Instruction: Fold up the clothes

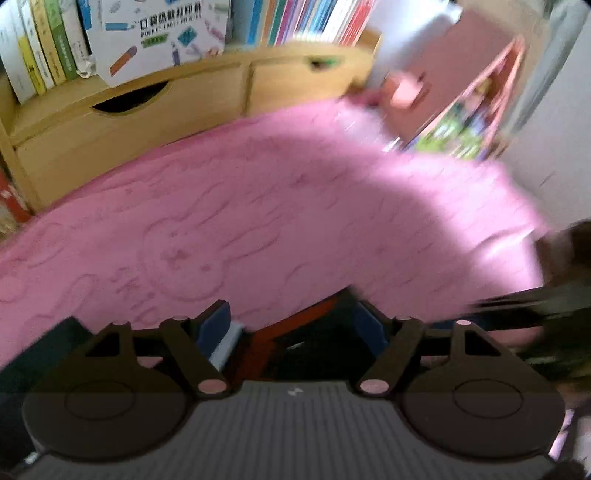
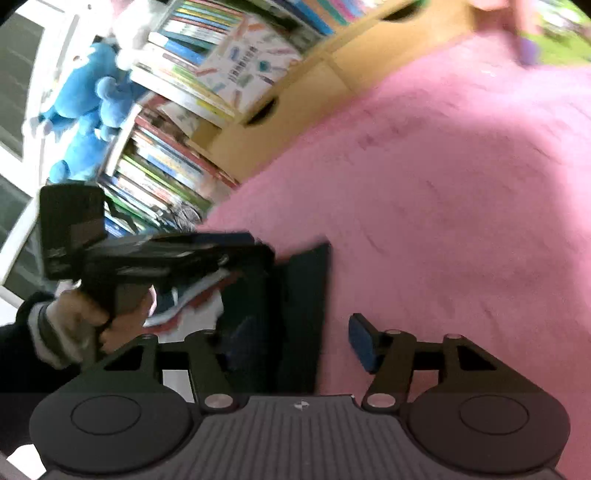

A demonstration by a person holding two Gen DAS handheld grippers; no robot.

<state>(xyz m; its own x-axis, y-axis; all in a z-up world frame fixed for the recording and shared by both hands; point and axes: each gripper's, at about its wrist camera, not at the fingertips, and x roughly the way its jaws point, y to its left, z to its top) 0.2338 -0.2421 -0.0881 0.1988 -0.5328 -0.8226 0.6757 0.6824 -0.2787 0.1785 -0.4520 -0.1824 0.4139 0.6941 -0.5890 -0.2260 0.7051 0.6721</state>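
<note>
Behind pink garment (image 1: 295, 221), box (image 1: 162, 37) lettered "POCKET LABEL PRINTER"

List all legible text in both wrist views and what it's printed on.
"POCKET LABEL PRINTER": white box on the wooden shelf, left wrist view; the Chinese line above it is too blurred to read.
Same white box in the right wrist view: print blurred, unreadable.
Book spines: too small to read.
Pink fabric: embossed bunny pattern; the letter-like marks near its lower left cannot be read.
</note>
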